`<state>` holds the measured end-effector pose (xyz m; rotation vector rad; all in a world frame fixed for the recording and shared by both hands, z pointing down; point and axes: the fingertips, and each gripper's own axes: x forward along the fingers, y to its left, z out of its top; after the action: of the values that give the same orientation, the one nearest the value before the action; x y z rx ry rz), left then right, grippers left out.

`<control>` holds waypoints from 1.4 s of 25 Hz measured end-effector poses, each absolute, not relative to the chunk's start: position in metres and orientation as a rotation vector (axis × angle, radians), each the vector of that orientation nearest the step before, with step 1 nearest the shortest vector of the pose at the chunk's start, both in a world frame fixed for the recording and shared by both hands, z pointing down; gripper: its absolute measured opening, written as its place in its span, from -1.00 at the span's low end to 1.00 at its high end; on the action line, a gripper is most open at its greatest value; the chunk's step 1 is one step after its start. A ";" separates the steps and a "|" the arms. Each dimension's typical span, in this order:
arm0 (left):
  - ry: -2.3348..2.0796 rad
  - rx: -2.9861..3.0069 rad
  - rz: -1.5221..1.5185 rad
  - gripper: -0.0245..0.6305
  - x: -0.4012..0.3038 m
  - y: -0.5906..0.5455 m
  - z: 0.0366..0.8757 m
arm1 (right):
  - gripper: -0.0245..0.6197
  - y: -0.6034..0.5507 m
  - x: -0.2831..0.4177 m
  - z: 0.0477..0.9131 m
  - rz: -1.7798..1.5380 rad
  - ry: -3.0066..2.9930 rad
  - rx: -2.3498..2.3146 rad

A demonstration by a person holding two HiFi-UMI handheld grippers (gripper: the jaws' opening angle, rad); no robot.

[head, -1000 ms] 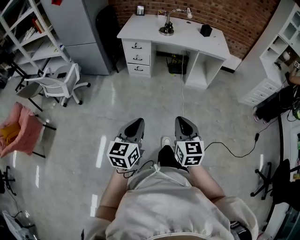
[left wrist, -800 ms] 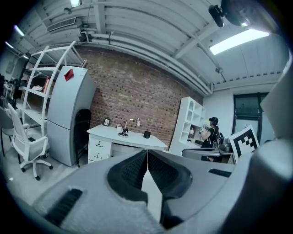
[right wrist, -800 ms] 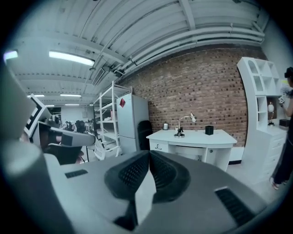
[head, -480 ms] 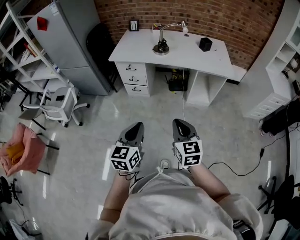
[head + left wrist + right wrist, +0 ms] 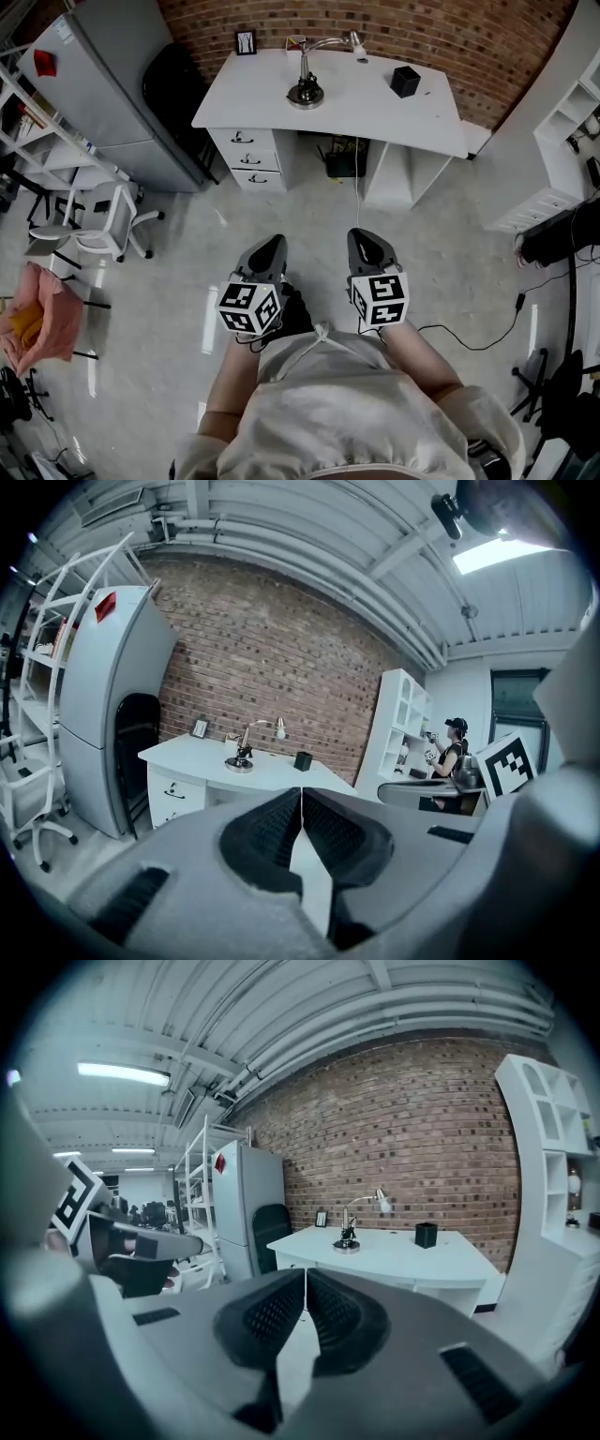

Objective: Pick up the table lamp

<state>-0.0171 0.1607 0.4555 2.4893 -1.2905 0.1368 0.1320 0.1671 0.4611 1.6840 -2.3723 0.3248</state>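
Note:
The table lamp (image 5: 306, 86), chrome with a round base and a bent arm, stands on the white desk (image 5: 356, 108) against the brick wall. It also shows far off in the left gripper view as the lamp (image 5: 240, 759) and in the right gripper view as the lamp (image 5: 348, 1237). My left gripper (image 5: 269, 253) and right gripper (image 5: 365, 246) are held side by side over the floor, well short of the desk. Both are shut with nothing between the jaws.
A black cube (image 5: 405, 81) and a small picture frame (image 5: 246, 41) sit on the desk. A grey fridge (image 5: 89, 94) and black chair (image 5: 178, 89) stand left of it. A white swivel chair (image 5: 103, 220) is at left, white shelving (image 5: 562, 141) at right, a cable (image 5: 469, 337) on the floor.
I have walked toward the desk: it and the lamp have come lower and larger in the head view. Both grippers stay shut and side by side.

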 end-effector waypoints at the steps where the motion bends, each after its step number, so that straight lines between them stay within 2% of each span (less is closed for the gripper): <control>1: -1.282 2.490 0.138 -0.86 -0.017 0.151 0.458 | -0.84 0.158 0.132 0.464 0.329 -2.367 1.686; 12: -1.165 2.550 0.150 -0.86 -0.036 -0.017 0.463 | -0.84 0.012 0.112 0.479 0.377 -2.268 1.784; 23: -1.034 2.586 0.179 -0.86 -0.085 -0.199 0.457 | -0.84 -0.153 0.057 0.475 0.437 -2.168 1.828; 35: -0.940 2.578 0.234 -0.86 -0.087 -0.289 0.476 | -0.84 -0.260 0.042 0.487 0.470 -2.116 1.841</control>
<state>-0.0872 -0.2895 0.4765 2.5780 -0.9398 0.2342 0.0416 -0.2601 0.4866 1.8408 -2.1165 0.4700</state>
